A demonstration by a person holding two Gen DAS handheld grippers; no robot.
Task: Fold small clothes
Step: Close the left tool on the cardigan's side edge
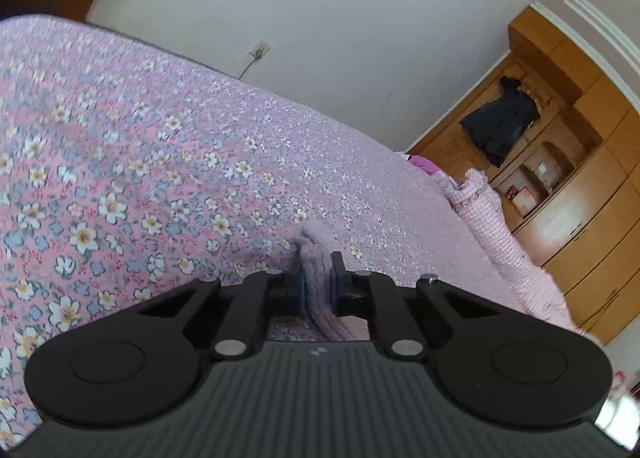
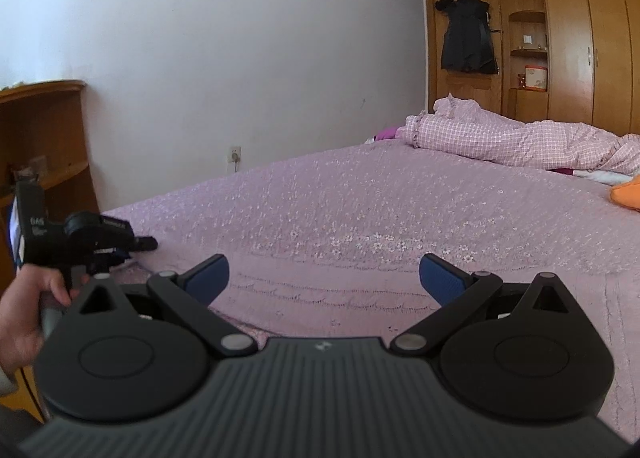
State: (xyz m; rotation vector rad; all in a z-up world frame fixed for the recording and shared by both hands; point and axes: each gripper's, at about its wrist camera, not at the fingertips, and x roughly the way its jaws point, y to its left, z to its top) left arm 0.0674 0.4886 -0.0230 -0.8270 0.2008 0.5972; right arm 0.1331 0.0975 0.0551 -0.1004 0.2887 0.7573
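Soft daylight, fisheye-bent edges — left view perhaps motion-blurred

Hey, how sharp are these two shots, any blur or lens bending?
Left wrist view: the floral bedspread smears with motion blur at left, and the wardrobe bows from fisheye. Right wrist view: sharper, soft even daylight; the wardrobe edges curve, and the left hand-held gripper is a bit soft.
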